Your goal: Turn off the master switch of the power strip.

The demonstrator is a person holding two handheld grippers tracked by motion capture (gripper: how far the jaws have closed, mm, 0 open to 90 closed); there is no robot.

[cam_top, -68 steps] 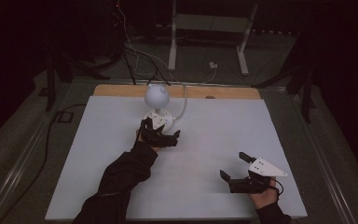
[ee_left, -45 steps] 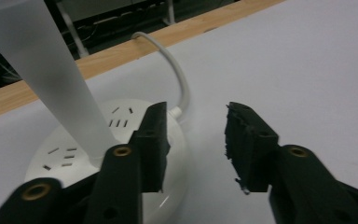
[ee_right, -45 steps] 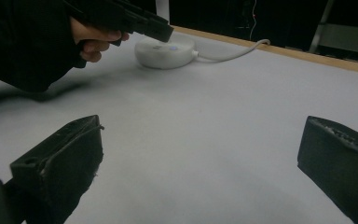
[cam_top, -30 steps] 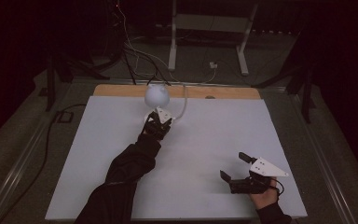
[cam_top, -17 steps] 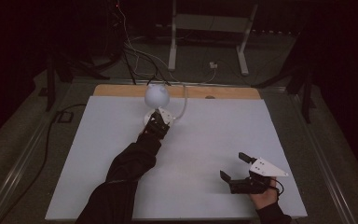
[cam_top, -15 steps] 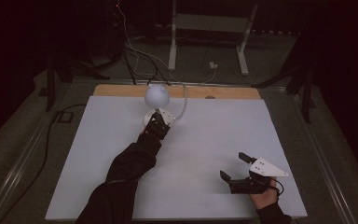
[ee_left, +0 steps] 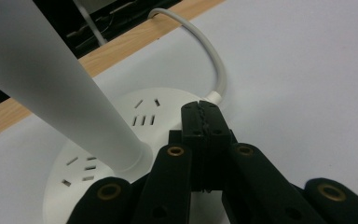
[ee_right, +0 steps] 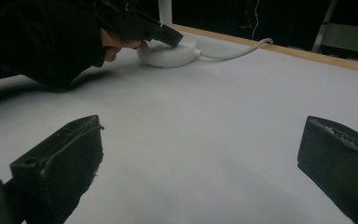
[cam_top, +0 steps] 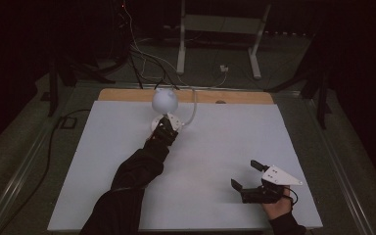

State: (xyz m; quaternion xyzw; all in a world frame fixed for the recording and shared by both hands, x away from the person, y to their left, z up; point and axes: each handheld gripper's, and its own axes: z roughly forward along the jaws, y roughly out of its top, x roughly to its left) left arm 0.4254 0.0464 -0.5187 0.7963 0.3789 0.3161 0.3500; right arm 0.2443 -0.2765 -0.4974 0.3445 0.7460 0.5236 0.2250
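A white desk lamp stands at the far middle of the table, with a globe head [cam_top: 165, 100], a slanted stem [ee_left: 51, 79] and a round slotted base [ee_left: 121, 116]. My left gripper [ee_left: 203, 109] is shut, its jaws pressed together, and its tip rests on top of the base beside the cable socket. From the right gripper view the left gripper [ee_right: 172, 39] touches the base [ee_right: 168, 58] where a small blue glow shows. My right gripper [cam_top: 245, 175] lies near the front right of the table, open with nothing between its jaws.
The lamp's white cable [cam_top: 192, 110] loops off the base toward the far wooden edge [cam_top: 127, 94]. The white table top [cam_top: 225, 142] stretches between both hands. Behind the table are dark floor, loose cables and a metal stand [cam_top: 215, 29].
The left hand has reached forward from the open table to the lamp base, its jaws now pressed together on the base. The right gripper has stayed put.
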